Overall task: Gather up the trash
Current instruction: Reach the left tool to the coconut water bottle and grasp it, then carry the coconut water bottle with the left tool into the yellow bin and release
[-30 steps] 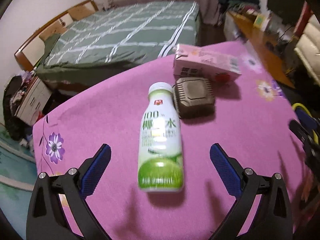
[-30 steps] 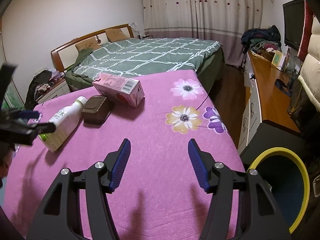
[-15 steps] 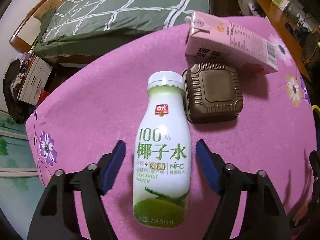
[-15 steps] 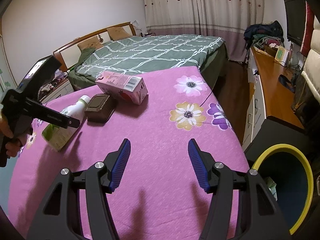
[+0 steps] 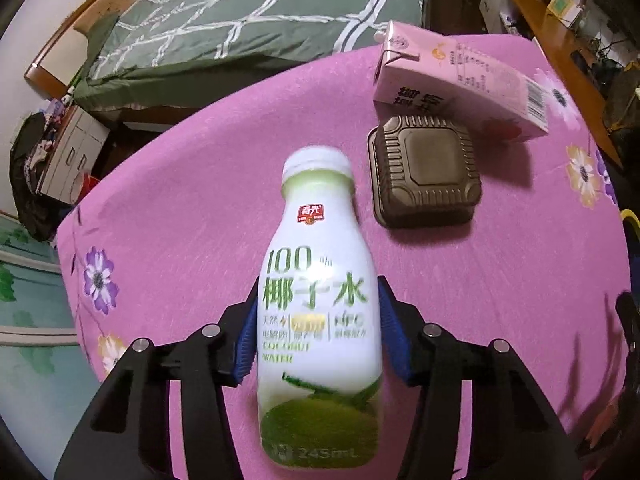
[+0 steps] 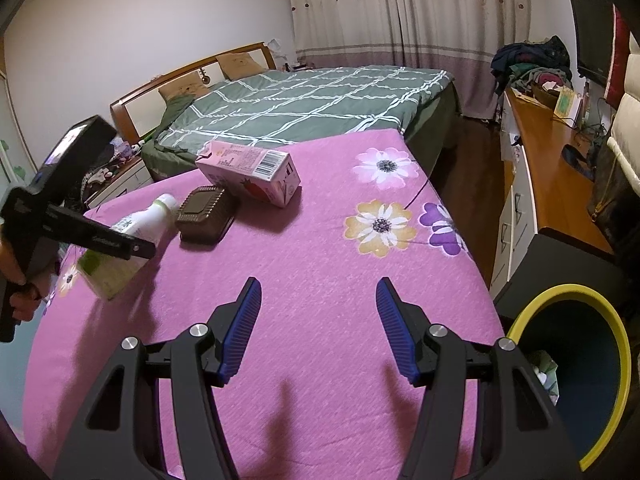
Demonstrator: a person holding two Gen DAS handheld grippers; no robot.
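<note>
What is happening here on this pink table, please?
A person is collecting trash with two handheld grippers. The left gripper has its blue pads against both sides of the coconut water bottle, which lies on the pink tablecloth. The right gripper is open and holds nothing. A pink carton and a brown container lie on the table. The yellow-rimmed bin stands at the right.

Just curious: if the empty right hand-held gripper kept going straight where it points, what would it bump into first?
Probably only the pink tablecloth. No trash lies straight ahead of the open right hand-held gripper; the carton sits farther off to the left, though depth is unclear.
</note>
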